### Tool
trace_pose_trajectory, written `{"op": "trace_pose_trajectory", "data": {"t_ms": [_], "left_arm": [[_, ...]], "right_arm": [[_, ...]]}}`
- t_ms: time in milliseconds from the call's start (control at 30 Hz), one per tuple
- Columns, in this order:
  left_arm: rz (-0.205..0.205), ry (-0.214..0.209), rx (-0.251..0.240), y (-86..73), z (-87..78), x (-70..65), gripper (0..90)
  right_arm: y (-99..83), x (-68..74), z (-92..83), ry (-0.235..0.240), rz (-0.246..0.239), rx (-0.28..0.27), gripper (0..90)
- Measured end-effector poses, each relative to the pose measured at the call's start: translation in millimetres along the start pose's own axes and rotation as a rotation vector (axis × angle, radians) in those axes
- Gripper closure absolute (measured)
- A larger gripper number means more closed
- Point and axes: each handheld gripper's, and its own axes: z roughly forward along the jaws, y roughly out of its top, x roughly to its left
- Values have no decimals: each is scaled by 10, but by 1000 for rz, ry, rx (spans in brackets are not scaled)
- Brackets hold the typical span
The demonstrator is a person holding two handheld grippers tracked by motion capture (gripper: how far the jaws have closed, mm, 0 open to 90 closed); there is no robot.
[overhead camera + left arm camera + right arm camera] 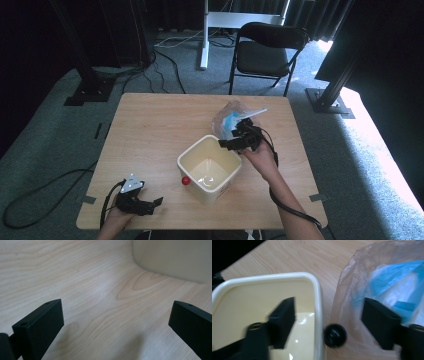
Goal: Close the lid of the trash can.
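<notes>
The right gripper (328, 323) hangs wide open, holding nothing. A small black ball (335, 335) sits right between its jaws, just outside the cream bin (318, 297) wall, with the plastic bag (352, 290) on the other side. The left gripper (115, 322) is way off, also open and empty.

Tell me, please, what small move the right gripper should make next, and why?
Probably shift the right gripper from the cream bin's rim onto the plastic bag: its open jaws straddle the rim, the bin looks empty, the bag lies right beside.
</notes>
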Motion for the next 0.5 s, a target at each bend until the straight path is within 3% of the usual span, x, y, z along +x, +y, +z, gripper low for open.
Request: {"op": "trace_pose_trajectory", "data": {"t_ms": [133, 167, 267, 400, 500], "left_arm": [[0, 6, -10, 60, 19, -19, 0], [-11, 7, -23, 106, 39, -32, 0], [-16, 12, -41, 181, 51, -53, 0], [-35, 10, -63, 277, 75, -88, 0], [-20, 27, -63, 363, 108, -127, 0]], "right_arm": [[-96, -107, -122, 12, 44, -45, 144], [-183, -172, -201, 4, 77, -85, 139], [-322, -277, -288, -18, 117, -121, 138], [-577, -453, -324, -89, 179, -128, 139], [-797, -553, -238, -77, 223, -100, 138]]}}
